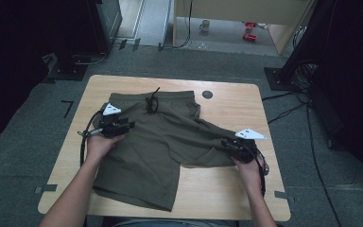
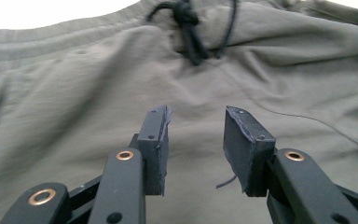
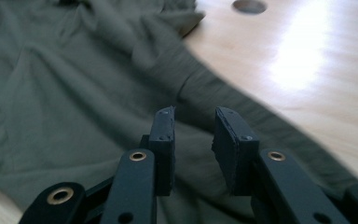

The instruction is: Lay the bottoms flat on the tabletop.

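— Since you can't see my side, what's lying there?

— A pair of olive-green shorts (image 1: pixel 156 142), spread on the wooden tabletop (image 1: pixel 227 189). The elastic waistband (image 1: pixel 170 97) is at the far side, with a dark drawstring (image 1: pixel 151 101) knotted at its middle. The leg on my left lies fairly flat and reaches toward the near edge. The leg on my right is pulled sideways and rumpled, with a ridge of folds running from the waistband corner down to my right hand. Beyond the shorts, a small round dark hole (image 1: pixel 207 94) sits in the tabletop.

— And your left tongs?

— My left tongs (image 1: pixel 123 126) are over the left hip area, just below the waistband. In the left gripper view they (image 2: pixel 196 149) stand spread, with a clear gap between the pads and plain cloth showing through it. Nothing is pinched; a loose thread hangs from one pad.

— The right ones?

— My right tongs (image 1: pixel 228 143) are at the hem of the pulled-out leg, near the right edge of the tabletop. In the right gripper view they (image 3: pixel 193 149) are parted too, somewhat narrower, above the fabric. The pads press on nothing.
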The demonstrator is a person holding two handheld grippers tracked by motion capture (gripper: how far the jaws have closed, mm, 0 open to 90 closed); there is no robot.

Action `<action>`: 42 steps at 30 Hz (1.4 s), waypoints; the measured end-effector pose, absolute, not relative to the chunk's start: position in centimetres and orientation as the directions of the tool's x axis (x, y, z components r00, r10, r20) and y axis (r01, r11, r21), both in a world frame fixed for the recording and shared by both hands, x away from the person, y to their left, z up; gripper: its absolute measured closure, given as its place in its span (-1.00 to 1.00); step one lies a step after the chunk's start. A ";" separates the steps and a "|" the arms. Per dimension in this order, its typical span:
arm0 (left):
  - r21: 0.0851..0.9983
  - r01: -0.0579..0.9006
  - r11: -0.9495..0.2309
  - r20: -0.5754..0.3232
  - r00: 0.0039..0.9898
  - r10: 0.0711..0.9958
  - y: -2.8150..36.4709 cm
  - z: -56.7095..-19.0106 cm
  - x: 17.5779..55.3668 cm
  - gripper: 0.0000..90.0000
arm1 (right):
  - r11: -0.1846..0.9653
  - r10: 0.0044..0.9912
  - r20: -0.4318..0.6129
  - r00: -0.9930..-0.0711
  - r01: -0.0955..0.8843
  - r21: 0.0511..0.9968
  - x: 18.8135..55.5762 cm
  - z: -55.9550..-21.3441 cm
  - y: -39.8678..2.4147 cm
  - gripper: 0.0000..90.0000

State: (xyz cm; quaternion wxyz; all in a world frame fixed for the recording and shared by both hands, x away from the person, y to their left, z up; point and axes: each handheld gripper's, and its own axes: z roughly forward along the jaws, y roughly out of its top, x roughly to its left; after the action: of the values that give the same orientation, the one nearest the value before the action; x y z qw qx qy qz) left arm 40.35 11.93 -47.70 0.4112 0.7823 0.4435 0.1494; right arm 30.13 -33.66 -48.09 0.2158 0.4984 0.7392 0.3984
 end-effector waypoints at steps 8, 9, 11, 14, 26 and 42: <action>0.771 0.569 -0.285 -0.155 0.602 0.783 9.7 -48.2 39.2 0.32 | 0.204 0.893 0.104 -0.438 0.599 0.774 30.1 -49.8 -32.8 0.57; 0.770 0.571 -0.284 -0.162 0.605 0.780 9.5 -48.4 39.1 0.32 | 0.204 0.893 0.104 -0.438 0.599 0.774 30.1 -49.8 -32.8 0.57; 0.760 0.580 -0.295 -0.166 0.611 0.774 9.1 -48.9 38.8 0.32 | 0.211 0.889 0.106 -0.446 0.603 0.770 29.9 -50.4 -32.7 0.59; 0.740 0.585 -0.331 -0.148 0.622 0.769 8.7 -49.6 38.7 0.31 | 0.221 0.884 0.108 -0.456 0.609 0.762 30.0 -51.0 -32.5 0.56; 0.718 0.605 -0.343 -0.137 0.607 0.783 8.9 -51.0 38.9 0.29 | 0.264 0.852 0.120 -0.509 0.618 0.741 27.5 -51.7 -30.3 0.27; 0.726 0.572 -0.382 -0.039 0.589 0.807 8.9 -51.1 38.9 0.50 | 0.342 0.796 0.100 -0.598 0.578 0.741 23.3 -51.7 -26.9 0.36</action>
State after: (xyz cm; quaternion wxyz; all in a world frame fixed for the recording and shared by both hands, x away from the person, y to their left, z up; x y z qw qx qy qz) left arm 38.93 8.93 -51.11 0.3606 0.8150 0.4231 0.1633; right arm 23.33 -26.88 -51.72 0.1411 0.4257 0.8068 0.3846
